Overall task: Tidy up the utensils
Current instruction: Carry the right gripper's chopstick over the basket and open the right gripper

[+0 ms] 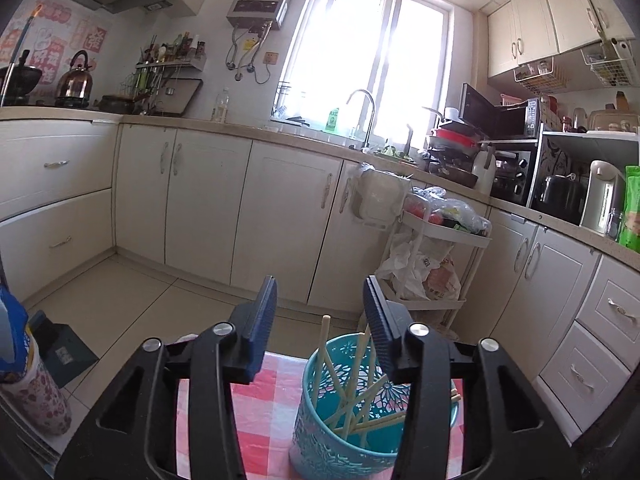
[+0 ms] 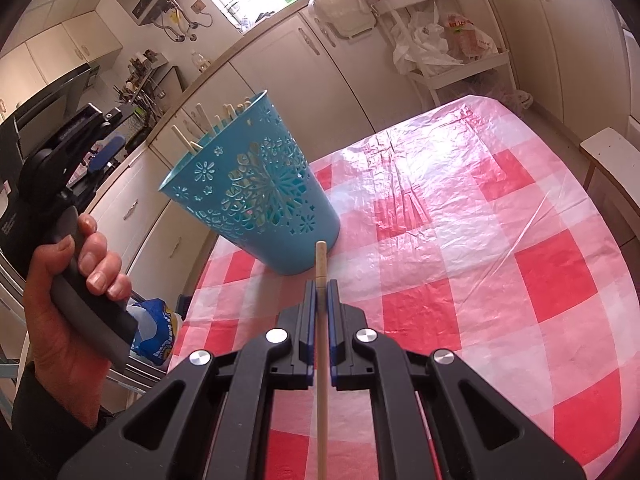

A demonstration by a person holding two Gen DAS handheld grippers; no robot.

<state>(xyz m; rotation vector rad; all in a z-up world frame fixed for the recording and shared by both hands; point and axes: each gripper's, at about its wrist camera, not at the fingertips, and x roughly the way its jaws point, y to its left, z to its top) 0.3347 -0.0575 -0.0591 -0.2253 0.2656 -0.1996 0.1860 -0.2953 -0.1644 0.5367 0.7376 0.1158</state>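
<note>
Teal holder (image 2: 256, 184) with cut-out flower pattern, pale wooden chopsticks (image 1: 352, 380), red-and-white checked tablecloth (image 2: 480, 240), cream cabinets (image 1: 208, 200)

At twelve o'clock we face a bright window (image 1: 368, 48) above cream cabinets (image 1: 208, 204), with a pale tiled floor (image 1: 120, 292) at eight o'clock and a white trolley (image 1: 440, 248) at three.

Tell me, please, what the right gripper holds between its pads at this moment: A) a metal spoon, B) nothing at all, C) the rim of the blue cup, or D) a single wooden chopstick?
D: the right gripper is shut on a wooden chopstick, just short of the blue cup that stands on the checked tablecloth.
</note>
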